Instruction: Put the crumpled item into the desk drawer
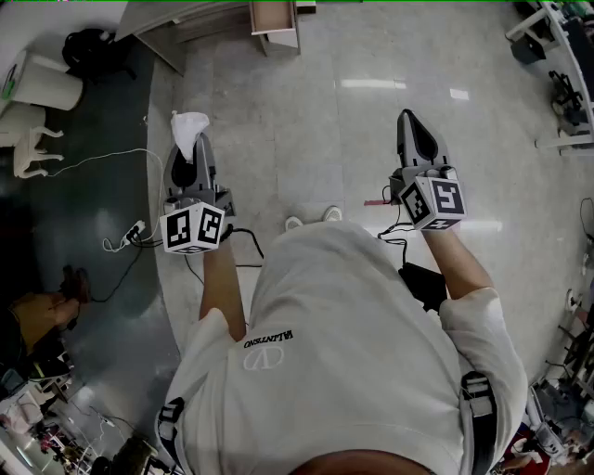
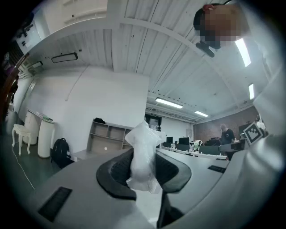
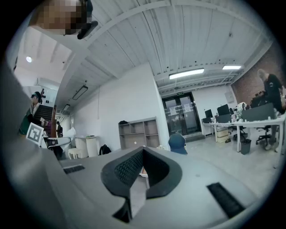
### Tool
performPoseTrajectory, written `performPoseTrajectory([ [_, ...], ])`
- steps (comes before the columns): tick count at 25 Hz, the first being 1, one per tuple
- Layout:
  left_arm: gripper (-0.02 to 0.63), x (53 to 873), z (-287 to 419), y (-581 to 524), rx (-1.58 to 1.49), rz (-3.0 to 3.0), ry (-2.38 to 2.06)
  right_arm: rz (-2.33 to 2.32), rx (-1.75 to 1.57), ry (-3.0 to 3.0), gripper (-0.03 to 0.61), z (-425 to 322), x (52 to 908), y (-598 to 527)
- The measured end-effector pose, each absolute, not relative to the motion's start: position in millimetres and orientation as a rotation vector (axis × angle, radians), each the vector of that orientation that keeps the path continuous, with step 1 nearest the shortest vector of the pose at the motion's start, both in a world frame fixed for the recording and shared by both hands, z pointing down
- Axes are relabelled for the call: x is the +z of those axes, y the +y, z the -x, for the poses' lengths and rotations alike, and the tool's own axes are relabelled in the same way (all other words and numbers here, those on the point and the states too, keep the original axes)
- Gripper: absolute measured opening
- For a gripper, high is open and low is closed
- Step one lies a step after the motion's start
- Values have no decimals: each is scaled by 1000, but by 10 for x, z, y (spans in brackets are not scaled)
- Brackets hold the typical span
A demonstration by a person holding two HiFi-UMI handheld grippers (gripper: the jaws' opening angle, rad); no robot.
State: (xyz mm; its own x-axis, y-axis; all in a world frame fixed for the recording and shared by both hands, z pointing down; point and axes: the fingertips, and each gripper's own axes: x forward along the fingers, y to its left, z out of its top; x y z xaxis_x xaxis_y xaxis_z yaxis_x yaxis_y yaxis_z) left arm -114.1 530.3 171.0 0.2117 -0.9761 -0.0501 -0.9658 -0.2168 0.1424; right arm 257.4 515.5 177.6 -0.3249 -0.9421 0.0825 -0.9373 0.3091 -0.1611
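Observation:
The crumpled item [image 1: 189,126] is a white, wrinkled wad of thin plastic or paper. My left gripper [image 1: 189,150] is shut on it, and its top sticks out past the fingertips. In the left gripper view the wad [image 2: 143,154] stands upright between the two dark pads of the left gripper [image 2: 144,166], which press on its lower half. My right gripper [image 1: 409,121] is held out over the floor at the same height, jaws together with nothing in them. In its own view the right gripper [image 3: 142,153] has pads that meet at the tips. No desk drawer is identifiable in any view.
I stand on a pale tiled floor [image 1: 306,139]. A wooden cabinet [image 1: 275,23] and a desk edge [image 1: 176,20] lie ahead at the top. A white bin [image 1: 42,82] and a stool [image 1: 28,139] are at the left, with cables [image 1: 130,237] on the dark floor. Open shelves [image 2: 107,136] stand by the far wall.

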Motion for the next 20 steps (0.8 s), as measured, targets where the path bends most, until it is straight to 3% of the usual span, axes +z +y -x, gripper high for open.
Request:
performPoseTrajectory([
  [20,97,1870,763,5159,-178,-2378,-1889,1679,-340,2629,-3,-2642,1970,4881],
])
